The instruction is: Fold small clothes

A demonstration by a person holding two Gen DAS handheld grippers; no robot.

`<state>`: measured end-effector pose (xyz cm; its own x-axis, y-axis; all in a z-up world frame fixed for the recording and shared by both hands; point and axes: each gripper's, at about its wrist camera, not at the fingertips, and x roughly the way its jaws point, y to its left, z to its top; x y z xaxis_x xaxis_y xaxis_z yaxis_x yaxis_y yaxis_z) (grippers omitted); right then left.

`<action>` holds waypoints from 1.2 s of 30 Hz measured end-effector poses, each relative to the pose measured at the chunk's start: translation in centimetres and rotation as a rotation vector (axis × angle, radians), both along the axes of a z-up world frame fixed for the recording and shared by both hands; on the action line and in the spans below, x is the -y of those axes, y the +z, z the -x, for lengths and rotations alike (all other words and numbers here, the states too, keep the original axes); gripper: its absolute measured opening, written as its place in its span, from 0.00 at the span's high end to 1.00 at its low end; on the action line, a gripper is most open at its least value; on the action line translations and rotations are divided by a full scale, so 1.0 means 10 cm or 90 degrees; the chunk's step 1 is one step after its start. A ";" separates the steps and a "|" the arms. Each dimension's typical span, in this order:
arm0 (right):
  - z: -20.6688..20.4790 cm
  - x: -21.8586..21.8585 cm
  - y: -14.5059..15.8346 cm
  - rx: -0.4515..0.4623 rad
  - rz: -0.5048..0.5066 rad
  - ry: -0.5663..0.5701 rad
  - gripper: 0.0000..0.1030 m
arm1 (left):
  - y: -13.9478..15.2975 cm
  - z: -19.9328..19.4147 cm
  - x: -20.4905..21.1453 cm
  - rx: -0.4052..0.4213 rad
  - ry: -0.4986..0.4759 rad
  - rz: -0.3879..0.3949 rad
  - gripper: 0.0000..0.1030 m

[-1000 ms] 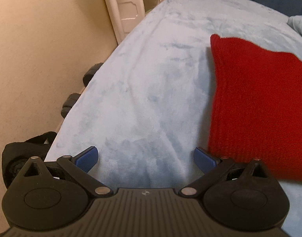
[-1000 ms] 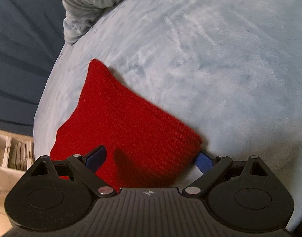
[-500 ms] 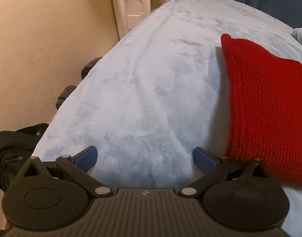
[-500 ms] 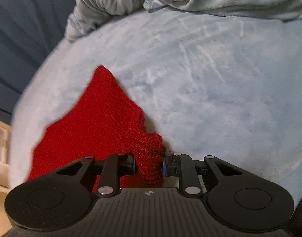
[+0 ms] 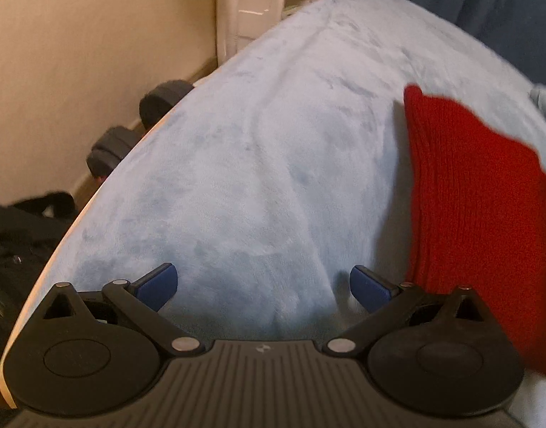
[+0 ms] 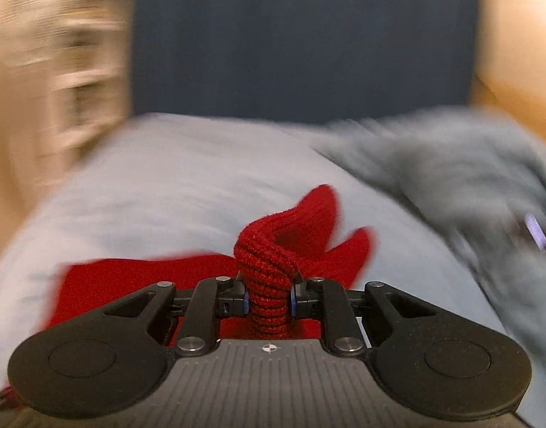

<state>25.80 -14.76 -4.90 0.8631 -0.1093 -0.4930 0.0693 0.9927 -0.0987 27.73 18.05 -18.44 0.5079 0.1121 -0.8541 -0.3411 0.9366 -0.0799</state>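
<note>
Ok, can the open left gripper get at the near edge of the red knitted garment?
Probably yes: the left gripper is open, and the red knitted garment lies just beside it on the pale blue blanket, nothing between.

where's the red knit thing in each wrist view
Left wrist: the red knit lies at the right edge, beside the open left gripper.
Right wrist: low in the centre, a bunched corner of the red knit pinched in the right gripper.
Shared landmark: the light blue blanket under it.
</note>
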 end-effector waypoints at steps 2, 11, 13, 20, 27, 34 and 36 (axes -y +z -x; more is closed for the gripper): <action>0.09 -0.63 -0.05 0.014 0.050 0.122 0.81 | 0.04 0.02 -0.14 0.009 0.026 0.025 0.00; 0.36 -1.82 -1.19 -0.126 0.154 0.335 0.80 | 0.07 0.00 -0.48 0.005 0.095 0.074 0.00; 0.39 -1.77 -1.14 -0.116 0.138 0.342 0.78 | 0.08 -0.02 -0.47 0.008 0.088 0.078 0.00; 0.63 -1.76 -1.03 -0.168 0.048 0.448 0.28 | 0.17 0.05 -0.41 0.061 0.051 0.110 0.00; 0.69 -1.32 -0.65 -0.187 -0.032 0.394 0.38 | 0.41 0.14 -0.09 0.168 -0.087 0.122 0.00; 0.47 -0.91 -0.77 -0.159 0.046 0.158 0.38 | 0.25 0.05 0.38 0.098 -0.189 0.043 0.00; 0.41 -0.91 -1.01 -0.243 0.029 0.176 0.38 | 0.17 0.04 0.36 0.070 -0.183 0.055 0.00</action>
